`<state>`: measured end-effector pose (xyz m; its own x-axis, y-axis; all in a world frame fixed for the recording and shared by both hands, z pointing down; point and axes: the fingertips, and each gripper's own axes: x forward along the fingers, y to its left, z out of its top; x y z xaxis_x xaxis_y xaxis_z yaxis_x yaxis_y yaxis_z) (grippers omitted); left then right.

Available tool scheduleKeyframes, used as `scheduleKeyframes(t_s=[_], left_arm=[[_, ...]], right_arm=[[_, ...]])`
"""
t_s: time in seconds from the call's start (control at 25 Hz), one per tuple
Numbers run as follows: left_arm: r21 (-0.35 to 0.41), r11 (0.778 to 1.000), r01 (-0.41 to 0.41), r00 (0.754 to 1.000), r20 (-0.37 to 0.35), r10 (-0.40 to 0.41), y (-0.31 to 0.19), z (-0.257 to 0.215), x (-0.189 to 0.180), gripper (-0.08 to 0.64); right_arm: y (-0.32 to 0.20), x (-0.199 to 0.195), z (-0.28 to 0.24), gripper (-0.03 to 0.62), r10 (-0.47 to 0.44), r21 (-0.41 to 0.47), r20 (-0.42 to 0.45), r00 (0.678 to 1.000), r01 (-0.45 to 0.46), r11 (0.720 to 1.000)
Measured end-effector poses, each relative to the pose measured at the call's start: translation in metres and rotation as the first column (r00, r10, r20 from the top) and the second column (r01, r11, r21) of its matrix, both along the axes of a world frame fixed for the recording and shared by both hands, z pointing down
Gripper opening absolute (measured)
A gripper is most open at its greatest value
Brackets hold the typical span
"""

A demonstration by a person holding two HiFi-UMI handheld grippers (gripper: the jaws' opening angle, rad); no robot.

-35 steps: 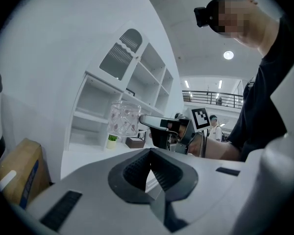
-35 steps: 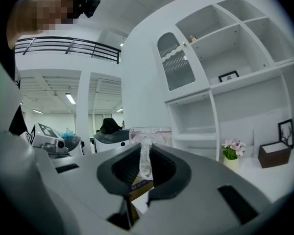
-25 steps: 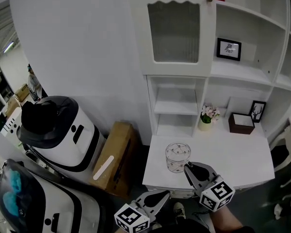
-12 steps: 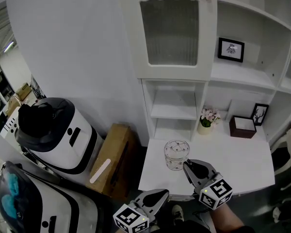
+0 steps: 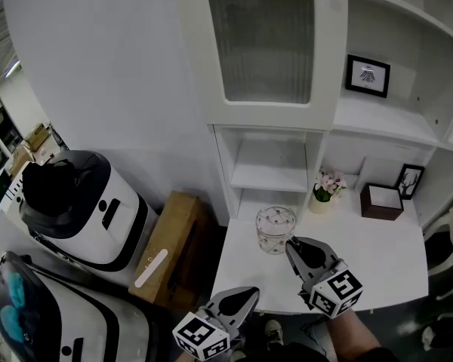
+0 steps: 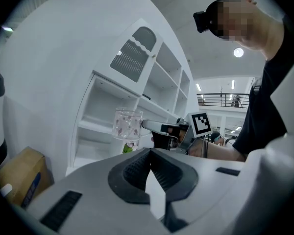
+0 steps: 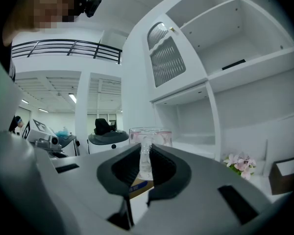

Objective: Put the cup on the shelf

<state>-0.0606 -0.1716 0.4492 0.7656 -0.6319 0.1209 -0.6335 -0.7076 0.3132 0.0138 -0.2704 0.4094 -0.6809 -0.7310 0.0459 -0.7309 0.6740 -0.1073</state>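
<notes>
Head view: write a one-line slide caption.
Right gripper grips a clear cup before the white shelf; left gripper hangs below, shut and empty.

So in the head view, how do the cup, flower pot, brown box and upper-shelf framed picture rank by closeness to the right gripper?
1. cup: held in the jaws of the right gripper.
2. flower pot: behind it, at the back of the counter.
3. brown box: further right on the counter.
4. framed picture: up on the higher shelf.
</notes>
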Motion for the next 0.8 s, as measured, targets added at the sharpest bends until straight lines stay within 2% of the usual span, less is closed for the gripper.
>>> scheduleKeyframes(t_s=[0.8], left_arm=[[-0.034, 0.996, 0.077, 0.997, 0.002, -0.077, -0.072, 0.011, 0.014, 0.005]], right_arm=[[-0.122, 0.022, 0.012, 0.028, 0.054, 0.02, -0.022, 0.998, -0.054, 0.998]])
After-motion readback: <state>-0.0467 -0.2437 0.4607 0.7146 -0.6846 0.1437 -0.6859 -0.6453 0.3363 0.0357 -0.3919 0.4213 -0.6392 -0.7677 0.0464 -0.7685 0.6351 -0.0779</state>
